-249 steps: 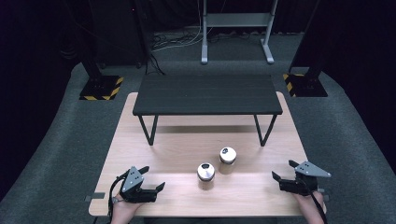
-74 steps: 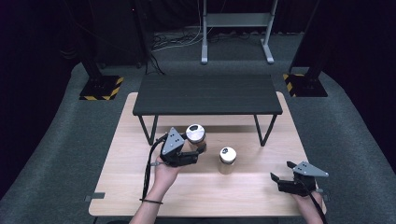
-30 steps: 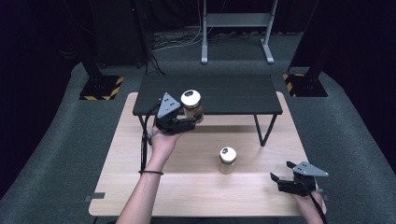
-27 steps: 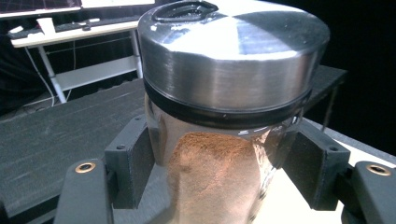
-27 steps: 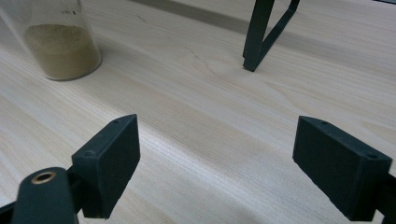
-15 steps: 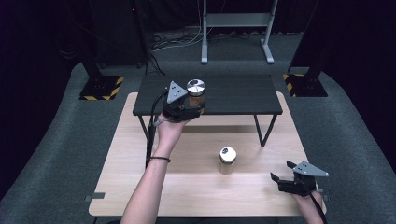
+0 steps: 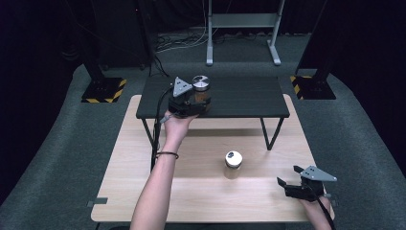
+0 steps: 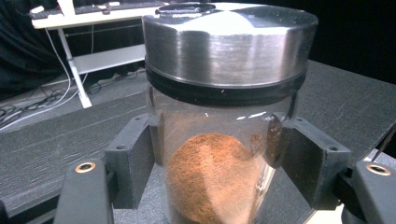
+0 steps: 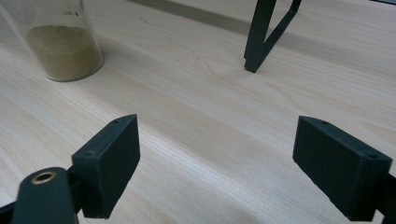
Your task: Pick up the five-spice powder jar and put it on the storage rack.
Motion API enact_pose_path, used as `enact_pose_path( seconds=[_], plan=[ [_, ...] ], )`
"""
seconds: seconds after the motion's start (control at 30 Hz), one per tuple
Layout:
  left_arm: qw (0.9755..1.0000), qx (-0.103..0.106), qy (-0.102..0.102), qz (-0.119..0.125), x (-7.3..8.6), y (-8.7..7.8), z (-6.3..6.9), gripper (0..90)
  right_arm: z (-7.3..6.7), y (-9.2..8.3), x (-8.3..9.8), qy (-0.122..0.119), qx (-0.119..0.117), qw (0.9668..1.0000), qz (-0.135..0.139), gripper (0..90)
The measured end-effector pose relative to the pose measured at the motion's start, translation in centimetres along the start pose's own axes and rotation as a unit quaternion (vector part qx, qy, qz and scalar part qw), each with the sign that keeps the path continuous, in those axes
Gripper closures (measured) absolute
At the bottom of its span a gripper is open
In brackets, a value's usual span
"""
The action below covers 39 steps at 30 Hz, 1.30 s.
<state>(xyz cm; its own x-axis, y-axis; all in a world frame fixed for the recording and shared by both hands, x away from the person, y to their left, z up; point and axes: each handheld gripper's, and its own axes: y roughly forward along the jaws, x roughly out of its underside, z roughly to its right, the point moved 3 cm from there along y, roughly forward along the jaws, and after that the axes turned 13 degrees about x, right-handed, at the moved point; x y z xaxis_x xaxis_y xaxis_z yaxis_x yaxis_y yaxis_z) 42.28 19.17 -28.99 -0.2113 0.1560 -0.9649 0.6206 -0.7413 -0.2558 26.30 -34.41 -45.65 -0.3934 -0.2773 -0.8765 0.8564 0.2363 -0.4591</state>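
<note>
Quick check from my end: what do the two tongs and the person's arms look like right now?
Both tongs, left and right, are black with flat rectangular pads and brass-coloured rivets, each topped by a grey three-cornered plate and trailing a black cable. The arms are bare, no sleeves showing; a thin dark band circles the left wrist.

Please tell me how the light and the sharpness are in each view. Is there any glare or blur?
High view: the wooden table is evenly lit, the surroundings nearly black, the picture slightly soft. Left gripper view: the jar's metal lid shows bright glare, and the background is soft. Right gripper view: soft light and faint shadows, with the second jar a little blurred.
</note>
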Motion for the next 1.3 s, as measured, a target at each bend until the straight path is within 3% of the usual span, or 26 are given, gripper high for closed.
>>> enact_pose_path(
  seconds=[0.1,0.3,0.53,0.7,0.87,0.97,1.17,1.3],
  plan=[
    [1.0000,0.003,0.000,-0.008,-0.2,-0.3,0.1,28.6,0.0,0.0,0.0,0.000,0.000,1.0000,-0.001,13.7],
    [0.9998,0.020,-0.001,0.004,0.4,-1.6,0.2,17.4,0.0,0.0,0.0,0.000,0.000,1.0000,-0.001,13.6],
    [0.9988,0.035,0.024,-0.025,1.4,-3.4,0.7,10.8,-0.1,0.0,0.0,-0.002,0.000,1.0000,-0.002,13.5],
    [0.9981,0.038,0.037,-0.030,2.4,-4.2,1.4,9.5,-0.1,0.1,0.0,-0.002,0.001,1.0000,-0.003,13.5],
    [0.9969,0.042,0.056,-0.036,4.2,-5.2,2.2,9.0,-0.1,0.1,0.0,-0.003,0.001,1.0000,-0.004,13.5],
    [0.9968,0.047,0.055,-0.035,5.4,-5.7,2.4,9.0,-0.2,0.1,0.0,-0.003,0.002,1.0000,-0.004,13.5],
    [0.9951,0.048,0.066,-0.055,8.0,-6.7,3.1,9.1,-0.2,0.1,0.0,-0.001,0.003,1.0000,-0.004,13.5],
    [0.9955,0.059,0.059,-0.043,10.3,-7.6,3.2,8.9,-0.2,0.1,0.0,-0.002,0.003,1.0000,-0.004,13.5]
  ],
)
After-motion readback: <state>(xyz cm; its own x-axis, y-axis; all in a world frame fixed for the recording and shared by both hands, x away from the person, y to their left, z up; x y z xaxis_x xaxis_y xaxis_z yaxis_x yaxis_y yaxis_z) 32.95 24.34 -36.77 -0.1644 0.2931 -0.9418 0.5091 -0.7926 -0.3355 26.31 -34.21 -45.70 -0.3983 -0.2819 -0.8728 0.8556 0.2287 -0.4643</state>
